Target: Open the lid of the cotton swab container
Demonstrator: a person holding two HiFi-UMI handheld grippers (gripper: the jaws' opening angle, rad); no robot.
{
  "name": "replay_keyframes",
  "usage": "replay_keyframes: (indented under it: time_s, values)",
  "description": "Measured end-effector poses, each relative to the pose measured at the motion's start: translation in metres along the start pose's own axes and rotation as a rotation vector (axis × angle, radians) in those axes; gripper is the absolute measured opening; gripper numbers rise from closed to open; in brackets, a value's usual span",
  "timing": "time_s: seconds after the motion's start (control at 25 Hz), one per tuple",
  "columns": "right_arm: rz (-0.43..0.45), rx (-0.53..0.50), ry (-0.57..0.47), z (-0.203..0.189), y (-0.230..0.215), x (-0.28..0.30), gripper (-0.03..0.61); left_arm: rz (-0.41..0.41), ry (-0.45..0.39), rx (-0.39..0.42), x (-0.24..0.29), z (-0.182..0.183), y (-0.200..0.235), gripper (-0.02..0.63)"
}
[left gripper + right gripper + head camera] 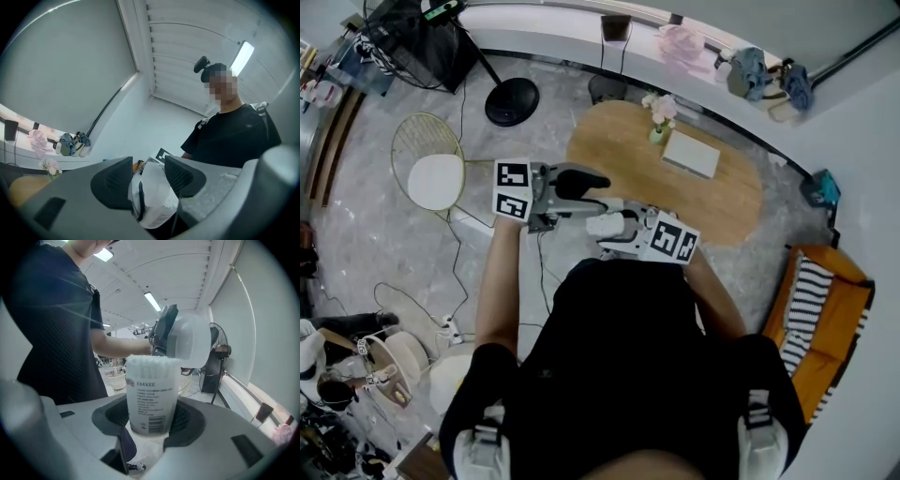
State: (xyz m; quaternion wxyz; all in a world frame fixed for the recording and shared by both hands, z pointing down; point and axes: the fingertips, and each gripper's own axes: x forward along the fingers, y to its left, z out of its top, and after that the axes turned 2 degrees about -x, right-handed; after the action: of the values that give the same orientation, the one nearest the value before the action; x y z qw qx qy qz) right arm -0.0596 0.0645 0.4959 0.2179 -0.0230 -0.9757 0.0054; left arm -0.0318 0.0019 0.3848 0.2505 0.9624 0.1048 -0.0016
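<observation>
A clear cotton swab container (pixel 151 397) with a printed label, packed with white swabs, stands upright between the pads of my right gripper (pixel 152 416), which is shut on it. Its top is uncovered. The translucent white lid (pixel 188 341) hangs off to the upper right of the container, apart from it. My left gripper (pixel 147 164) is shut on that lid (pixel 152 199), which sits between its two dark pads (pixel 112 183). In the head view both grippers meet in front of the person's chest, with the white container (pixel 607 225) between them.
An oval wooden table (pixel 722 202) with a flower vase (pixel 660 117) and a flat white box (pixel 692 153) lies ahead. A wire chair (pixel 431 173) stands on the left, a fan base (pixel 511 101) behind it, an orange sofa (pixel 820 309) on the right. Cables run over the floor.
</observation>
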Motion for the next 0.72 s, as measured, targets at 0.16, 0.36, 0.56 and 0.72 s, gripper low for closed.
replay_keyframes:
  time_s: [0.16,0.36,0.56,0.72]
  values:
    - [-0.006,0.012,-0.013,0.001,0.002,0.004,0.196,0.02,-0.054,-0.006,-0.007,0.003,0.004,0.207]
    - [-0.013,-0.003,-0.028,0.002,0.006,0.003,0.196,0.055,-0.134,-0.037,-0.012,0.005,0.015,0.207]
    - [-0.01,-0.006,-0.034,0.002,0.007,0.002,0.196,0.128,-0.154,-0.045,-0.014,0.001,0.03,0.207]
    - [-0.012,0.0,-0.051,0.004,0.01,0.001,0.196,0.138,-0.163,-0.054,-0.013,0.0,0.031,0.206]
